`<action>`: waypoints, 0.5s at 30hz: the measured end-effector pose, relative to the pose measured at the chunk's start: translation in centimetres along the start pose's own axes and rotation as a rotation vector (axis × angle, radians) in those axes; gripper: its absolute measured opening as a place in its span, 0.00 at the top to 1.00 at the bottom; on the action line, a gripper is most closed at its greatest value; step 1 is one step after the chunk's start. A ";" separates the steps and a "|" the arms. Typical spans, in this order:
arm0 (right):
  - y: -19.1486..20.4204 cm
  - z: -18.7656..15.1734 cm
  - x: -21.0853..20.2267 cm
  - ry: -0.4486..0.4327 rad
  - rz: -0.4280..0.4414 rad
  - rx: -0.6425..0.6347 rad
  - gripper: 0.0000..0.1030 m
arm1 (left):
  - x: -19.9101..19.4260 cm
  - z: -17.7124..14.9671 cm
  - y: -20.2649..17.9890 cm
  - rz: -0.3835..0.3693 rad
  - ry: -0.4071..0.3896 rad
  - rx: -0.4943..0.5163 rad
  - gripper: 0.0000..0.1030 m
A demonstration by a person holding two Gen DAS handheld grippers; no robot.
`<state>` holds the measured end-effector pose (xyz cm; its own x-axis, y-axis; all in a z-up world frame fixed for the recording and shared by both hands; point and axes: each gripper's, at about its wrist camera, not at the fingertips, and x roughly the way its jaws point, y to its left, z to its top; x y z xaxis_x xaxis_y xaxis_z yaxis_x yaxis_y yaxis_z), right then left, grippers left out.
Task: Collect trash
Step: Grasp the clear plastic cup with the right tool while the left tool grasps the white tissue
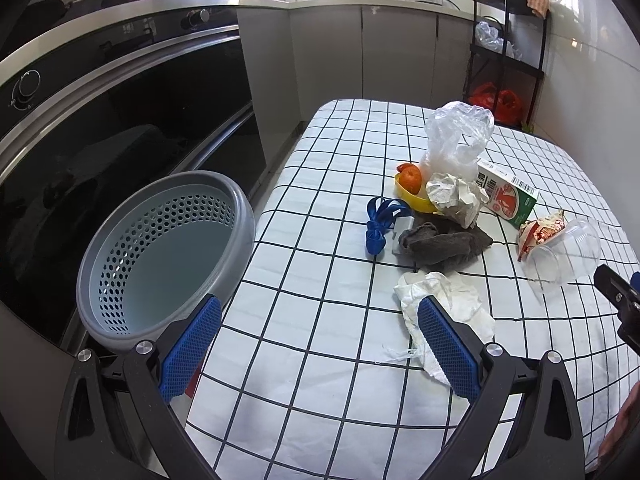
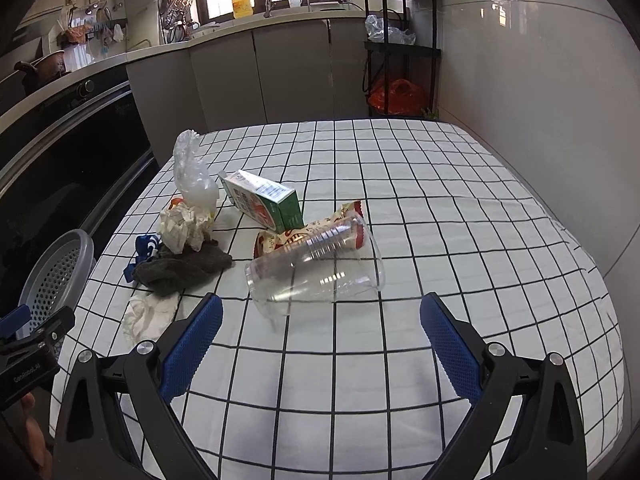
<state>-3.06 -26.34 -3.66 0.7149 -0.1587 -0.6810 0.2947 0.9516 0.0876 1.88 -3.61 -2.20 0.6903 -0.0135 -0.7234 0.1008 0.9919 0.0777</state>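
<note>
Clear plastic cup [image 2: 316,264] on its side, apparently touching wrapper [image 2: 280,240].

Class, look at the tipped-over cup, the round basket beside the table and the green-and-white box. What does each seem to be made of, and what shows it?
Cup: clear thin plastic; the tablecloth grid shows through it.
Basket: matte grey moulded plastic, with punched holes.
Box: probably printed, coated cardboard, with sharp folded edges.

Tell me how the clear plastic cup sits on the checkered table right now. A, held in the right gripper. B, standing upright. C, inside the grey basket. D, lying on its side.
D: the clear plastic cup lies on its side on the checkered table, ahead of the open right gripper.
</note>
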 end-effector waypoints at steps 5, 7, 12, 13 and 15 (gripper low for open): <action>-1.2 1.9 0.8 -0.007 -0.002 -0.029 0.08 | 0.5 0.0 -0.1 0.001 0.009 0.008 0.06; -2.1 2.6 1.5 0.014 0.028 -0.030 0.08 | 0.7 0.0 0.0 0.001 0.014 0.006 0.06; -3.6 3.5 3.5 0.065 0.110 -0.059 0.08 | 0.8 0.0 0.2 -0.001 0.021 0.000 0.06; -3.9 3.6 3.9 0.077 0.140 -0.053 0.08 | 0.8 0.0 0.2 0.000 0.022 0.002 0.06; -4.3 4.0 4.6 0.090 0.180 -0.053 0.08 | 0.9 -0.1 0.1 0.001 0.022 0.005 0.06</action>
<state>1.45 -32.23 -4.25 0.6929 0.0366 -0.7201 0.1321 0.9754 0.1767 2.44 -3.49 -2.86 0.6747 -0.0092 -0.7381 0.1032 0.9913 0.0819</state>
